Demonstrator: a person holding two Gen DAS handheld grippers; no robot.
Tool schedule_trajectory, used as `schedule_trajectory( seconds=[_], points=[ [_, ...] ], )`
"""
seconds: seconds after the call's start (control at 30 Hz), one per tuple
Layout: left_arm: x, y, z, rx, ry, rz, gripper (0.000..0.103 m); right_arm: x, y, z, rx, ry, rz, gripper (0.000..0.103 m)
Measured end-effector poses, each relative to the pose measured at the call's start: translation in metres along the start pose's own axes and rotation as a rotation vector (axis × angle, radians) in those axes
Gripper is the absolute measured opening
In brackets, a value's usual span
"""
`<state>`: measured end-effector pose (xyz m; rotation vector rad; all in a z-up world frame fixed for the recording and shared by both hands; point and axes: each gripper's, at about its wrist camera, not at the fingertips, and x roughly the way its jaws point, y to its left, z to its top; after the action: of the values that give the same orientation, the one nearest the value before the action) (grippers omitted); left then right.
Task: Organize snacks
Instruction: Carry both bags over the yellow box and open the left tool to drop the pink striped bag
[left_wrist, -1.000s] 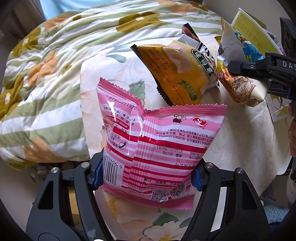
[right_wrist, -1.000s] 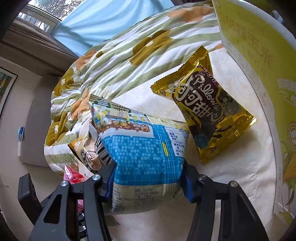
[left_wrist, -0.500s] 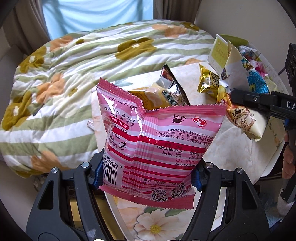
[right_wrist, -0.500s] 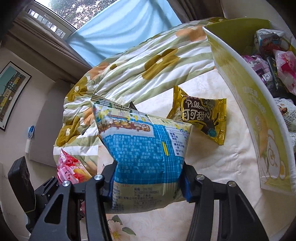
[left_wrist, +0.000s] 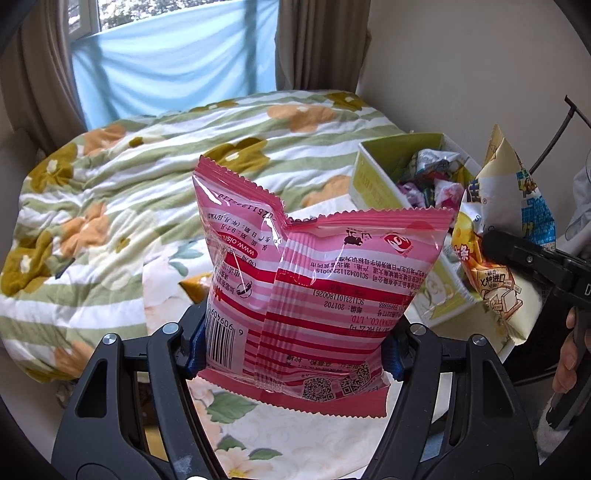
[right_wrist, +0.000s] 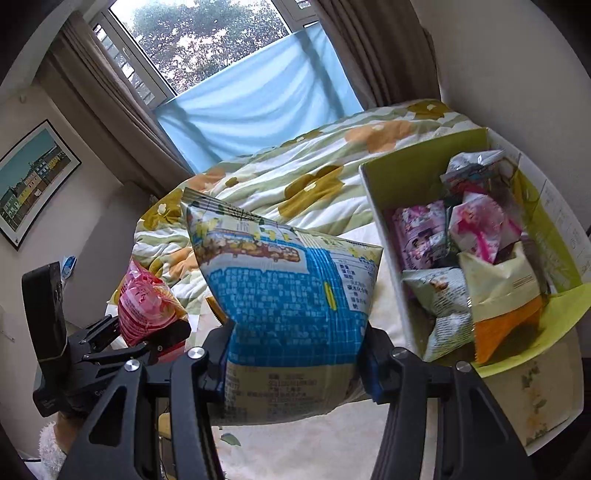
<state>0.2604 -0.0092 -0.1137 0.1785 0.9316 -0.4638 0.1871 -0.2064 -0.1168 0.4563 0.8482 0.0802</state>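
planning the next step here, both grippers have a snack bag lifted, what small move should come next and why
Probably carry the right gripper sideways over the open green box and release there. It is shut on the blue snack bag, held clear of the table, and the box beside it already holds other packets. The left gripper, shut on the pink snack bag, could follow.

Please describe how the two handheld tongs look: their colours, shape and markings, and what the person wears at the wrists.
Both tongs, left tongs and right tongs, are matte black plastic with two scissor-like arms, triangular cut-outs and silver rivets. Blue pads line the fingertips. The right tongs' body bears white letters, cut off by the frame edge. No cables are visible. A fluffy white cuff shows at the left wrist.
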Motion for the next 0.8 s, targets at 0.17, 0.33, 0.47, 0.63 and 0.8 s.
schedule_trajectory(
  seconds=[0.17,0.33,0.47,0.63,0.8],
  points=[
    [0.011,-0.059,0.041,-0.013,-0.038,-0.018,0.068,-0.024,-0.039,0.025,-0.038,-0.036,-0.004,0.05],
    [0.042,-0.117,0.08,-0.011,-0.04,-0.022,0.068,-0.036,-0.089,0.054,-0.048,-0.052,-0.006,0.05],
    [0.076,-0.153,0.11,-0.031,-0.017,-0.009,0.068,-0.038,-0.13,0.077,-0.055,-0.044,-0.016,0.05],
    [0.119,-0.185,0.139,-0.051,0.032,0.016,0.068,-0.032,-0.173,0.1,-0.064,-0.013,-0.011,0.05],
    [0.153,-0.203,0.159,-0.076,0.07,0.022,0.07,-0.025,-0.202,0.114,-0.067,0.021,0.003,0.05]
  ],
)
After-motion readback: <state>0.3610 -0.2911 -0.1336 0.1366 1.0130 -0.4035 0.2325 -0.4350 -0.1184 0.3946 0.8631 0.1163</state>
